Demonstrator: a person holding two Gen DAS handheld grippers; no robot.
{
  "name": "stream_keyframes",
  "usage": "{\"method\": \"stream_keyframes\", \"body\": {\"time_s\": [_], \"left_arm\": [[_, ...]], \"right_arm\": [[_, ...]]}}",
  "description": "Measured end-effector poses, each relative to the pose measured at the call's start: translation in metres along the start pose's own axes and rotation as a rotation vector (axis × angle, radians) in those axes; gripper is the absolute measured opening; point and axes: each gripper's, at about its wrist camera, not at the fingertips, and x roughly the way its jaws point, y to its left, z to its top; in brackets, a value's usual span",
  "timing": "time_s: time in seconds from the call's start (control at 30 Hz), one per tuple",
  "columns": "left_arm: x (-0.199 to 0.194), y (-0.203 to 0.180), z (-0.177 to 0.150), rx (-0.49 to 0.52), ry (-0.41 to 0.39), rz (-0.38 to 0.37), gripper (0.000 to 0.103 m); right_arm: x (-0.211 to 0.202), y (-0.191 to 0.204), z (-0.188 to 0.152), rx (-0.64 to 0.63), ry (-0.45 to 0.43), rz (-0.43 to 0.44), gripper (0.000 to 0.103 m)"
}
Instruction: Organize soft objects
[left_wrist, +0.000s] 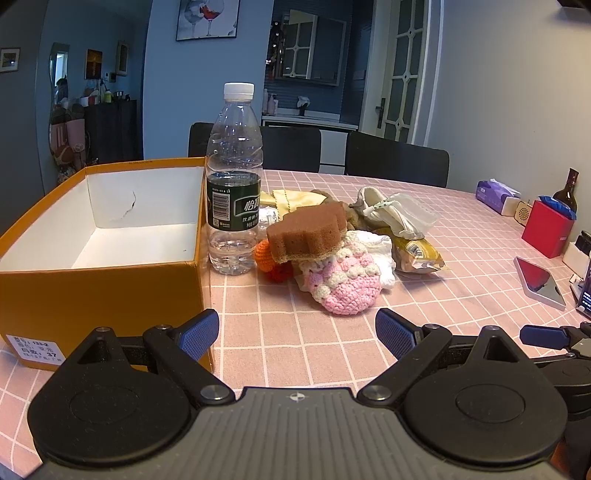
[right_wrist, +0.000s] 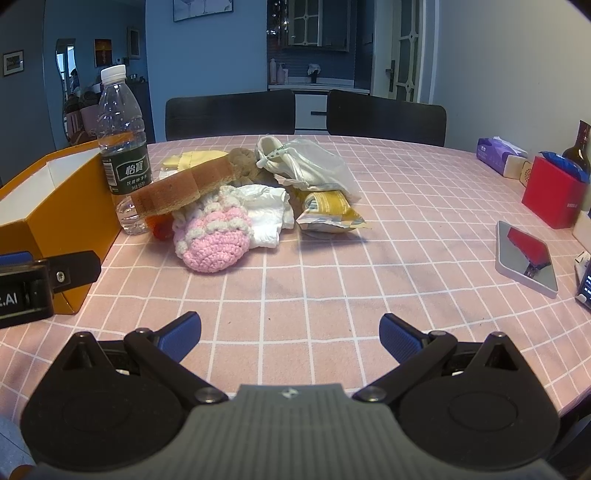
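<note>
Soft objects sat heaped on the pink checked tabletop (right_wrist: 332, 280), straight ahead of both tools. Nearest, the left hand-held gripper (left_wrist: 297, 334) and the right hand-held gripper (right_wrist: 290, 336) hovered low with jaws spread wide, grasping nothing. Just beyond the left one lay the pink crochet piece (left_wrist: 345, 286), closer to it than to the right. Farther on, the brown sponge (left_wrist: 306, 232) rested atop the heap, its long axis running left to right. Left of the heap stood the water bottle (left_wrist: 234, 177), then the empty orange box (left_wrist: 99, 280), likely the destination.
</note>
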Motion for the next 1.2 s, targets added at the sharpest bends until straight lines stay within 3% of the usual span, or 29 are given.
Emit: {"method": "stream_keyframes", "body": {"time_s": [1.2], "left_arm": [[-0.0006,-0.0019,-0.0010,-0.003,-0.003,-0.007,0.103]], "right_arm": [[-0.0016,0.0017,-0.0013,-0.004,0.005,0.004,0.101]]}}
